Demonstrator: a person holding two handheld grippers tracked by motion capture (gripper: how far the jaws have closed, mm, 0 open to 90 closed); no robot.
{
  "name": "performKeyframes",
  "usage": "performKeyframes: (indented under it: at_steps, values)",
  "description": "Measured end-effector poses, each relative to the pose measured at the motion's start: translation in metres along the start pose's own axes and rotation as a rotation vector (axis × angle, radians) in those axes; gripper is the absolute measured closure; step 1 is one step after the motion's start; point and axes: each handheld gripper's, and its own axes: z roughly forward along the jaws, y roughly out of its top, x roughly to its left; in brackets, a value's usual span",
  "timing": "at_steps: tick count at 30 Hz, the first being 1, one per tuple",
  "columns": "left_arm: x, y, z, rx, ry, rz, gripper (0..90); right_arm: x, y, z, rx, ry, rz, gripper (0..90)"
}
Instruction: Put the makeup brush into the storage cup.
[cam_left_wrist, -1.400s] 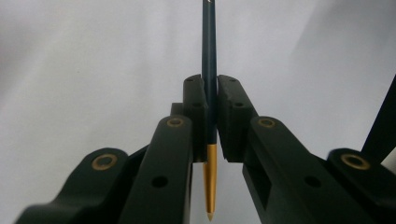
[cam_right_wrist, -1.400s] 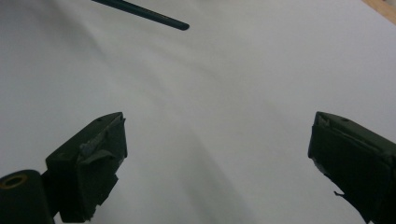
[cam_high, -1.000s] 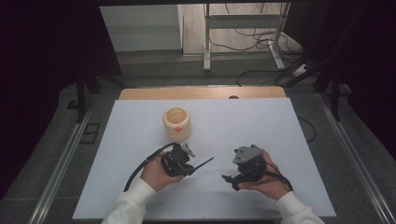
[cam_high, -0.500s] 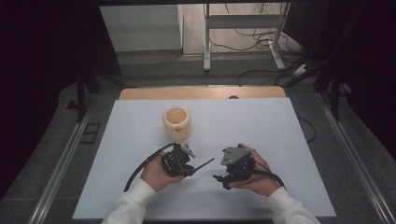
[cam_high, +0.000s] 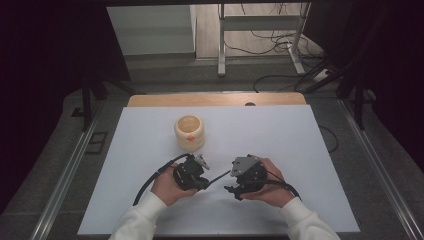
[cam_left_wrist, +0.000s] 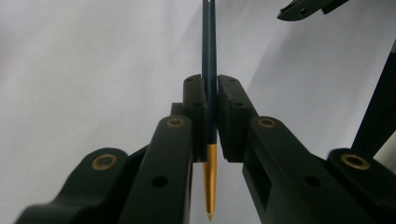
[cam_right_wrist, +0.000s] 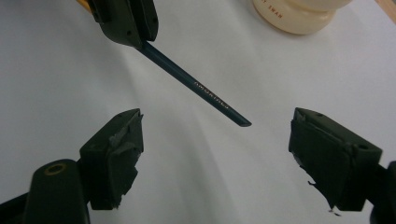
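Note:
My left gripper (cam_left_wrist: 210, 81) is shut on a thin dark blue pen (cam_left_wrist: 208, 46) with a gold tip that points back toward its camera. In the high view the left gripper (cam_high: 204, 182) rests at the table's front middle, and the pen (cam_high: 219, 176) sticks out to the right. My right gripper (cam_high: 231, 181) faces it from the right with its jaws apart. They have just been closing a little. In the right gripper view the pen's (cam_right_wrist: 196, 86) free end lies between the right gripper's (cam_right_wrist: 217, 116) pads, and neither pad touches it.
A cream round cup (cam_high: 189, 132) stands behind the left hand on the white table (cam_high: 280, 135), and its base (cam_right_wrist: 292, 14) is in the right gripper view. A wooden strip (cam_high: 215, 99) runs along the table's far edge. Cables lie on the floor beyond.
My right gripper has moved left toward the left gripper and the pen's free end, and its jaws have narrowed a little. The left hand and pen have stayed still.

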Motion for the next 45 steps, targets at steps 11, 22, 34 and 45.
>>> performKeyframes:
  at_steps: [11, 22, 34, 45]
  values:
    - [0.000, 0.001, 0.002, 0.009, -0.011, 0.011, 83.3, 0.003, 0.006, 0.010, 0.032, -0.021, -0.066, 20.9]
    - [-0.003, 0.002, 0.006, 0.003, -0.044, 0.008, 83.4, 0.023, 0.017, 0.028, 0.086, -0.045, -0.196, 44.1]
    - [-0.002, 0.001, 0.003, -0.038, -0.049, 0.016, 79.5, 0.024, 0.018, 0.033, 0.111, 0.013, -0.270, 76.4]
    - [0.003, -0.001, -0.006, -0.150, 0.021, 0.013, 38.3, 0.016, 0.016, 0.025, 0.052, 0.031, -0.206, 84.2]
